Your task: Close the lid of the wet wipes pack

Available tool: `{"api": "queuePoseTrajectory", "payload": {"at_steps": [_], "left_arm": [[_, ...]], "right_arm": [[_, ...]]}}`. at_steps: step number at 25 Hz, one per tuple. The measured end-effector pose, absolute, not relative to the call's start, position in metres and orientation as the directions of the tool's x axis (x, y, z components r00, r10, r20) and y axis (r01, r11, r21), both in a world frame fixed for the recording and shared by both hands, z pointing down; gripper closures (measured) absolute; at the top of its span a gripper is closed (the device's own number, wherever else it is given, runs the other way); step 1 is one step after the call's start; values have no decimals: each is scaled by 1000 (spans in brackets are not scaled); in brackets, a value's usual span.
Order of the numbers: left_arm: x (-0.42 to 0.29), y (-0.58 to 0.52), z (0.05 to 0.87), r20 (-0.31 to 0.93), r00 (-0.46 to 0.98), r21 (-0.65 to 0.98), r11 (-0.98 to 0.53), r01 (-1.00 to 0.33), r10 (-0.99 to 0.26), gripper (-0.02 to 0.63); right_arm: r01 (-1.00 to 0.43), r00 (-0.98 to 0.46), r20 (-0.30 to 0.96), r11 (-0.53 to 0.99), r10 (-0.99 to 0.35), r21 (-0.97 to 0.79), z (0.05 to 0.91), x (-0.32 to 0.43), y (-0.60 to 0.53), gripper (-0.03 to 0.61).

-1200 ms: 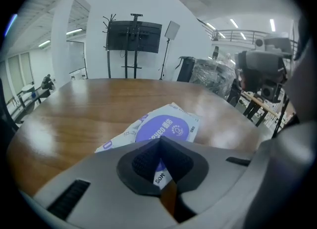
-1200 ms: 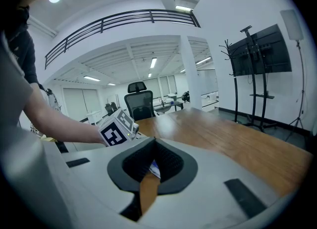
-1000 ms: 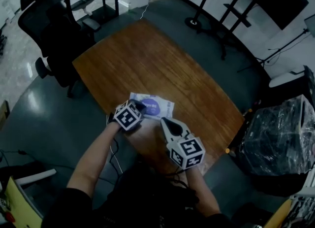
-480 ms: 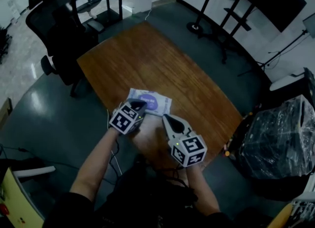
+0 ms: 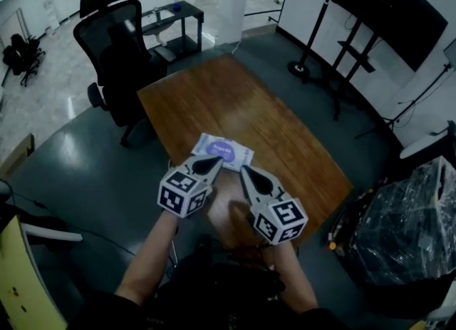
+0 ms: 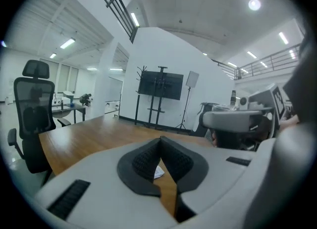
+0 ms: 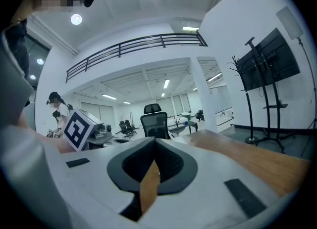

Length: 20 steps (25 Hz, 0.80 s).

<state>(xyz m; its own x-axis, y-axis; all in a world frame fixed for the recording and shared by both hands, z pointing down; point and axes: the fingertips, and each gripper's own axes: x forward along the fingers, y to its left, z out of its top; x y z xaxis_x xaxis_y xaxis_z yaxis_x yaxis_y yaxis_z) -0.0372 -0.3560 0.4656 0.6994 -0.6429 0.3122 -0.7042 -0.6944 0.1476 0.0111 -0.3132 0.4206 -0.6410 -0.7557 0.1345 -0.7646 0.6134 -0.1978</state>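
Head view: white wet wipes pack (image 5: 239, 158) lies flat on the table (image 5: 235, 100), purple lid (image 5: 222, 152) down. Left gripper (image 5: 214, 162) and right gripper (image 5: 246, 172) hover above its near edge, jaws together, empty. Office chair (image 5: 117, 43) stands beyond.

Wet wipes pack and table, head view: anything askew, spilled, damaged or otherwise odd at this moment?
Nothing stands out. The wet wipes pack lies flat near the near edge of the wooden table, its lid looking flush, with no wipe sticking out. The left gripper and right gripper are shut and empty.
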Motion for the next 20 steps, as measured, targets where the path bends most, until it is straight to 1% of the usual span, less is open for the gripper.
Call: {"api": "queuePoseTrajectory", "payload": {"at_steps": [8, 20], "left_arm": [[-36, -309, 419, 216, 660, 138, -646, -751, -720, 611], [-22, -276, 401, 187, 656, 112, -647, -754, -732, 611]], "right_arm": [[-723, -680, 36, 661, -732, -203, 388, 16, -277, 569], [-716, -683, -10, 673, -730, -185, 371, 29, -256, 569]]}}
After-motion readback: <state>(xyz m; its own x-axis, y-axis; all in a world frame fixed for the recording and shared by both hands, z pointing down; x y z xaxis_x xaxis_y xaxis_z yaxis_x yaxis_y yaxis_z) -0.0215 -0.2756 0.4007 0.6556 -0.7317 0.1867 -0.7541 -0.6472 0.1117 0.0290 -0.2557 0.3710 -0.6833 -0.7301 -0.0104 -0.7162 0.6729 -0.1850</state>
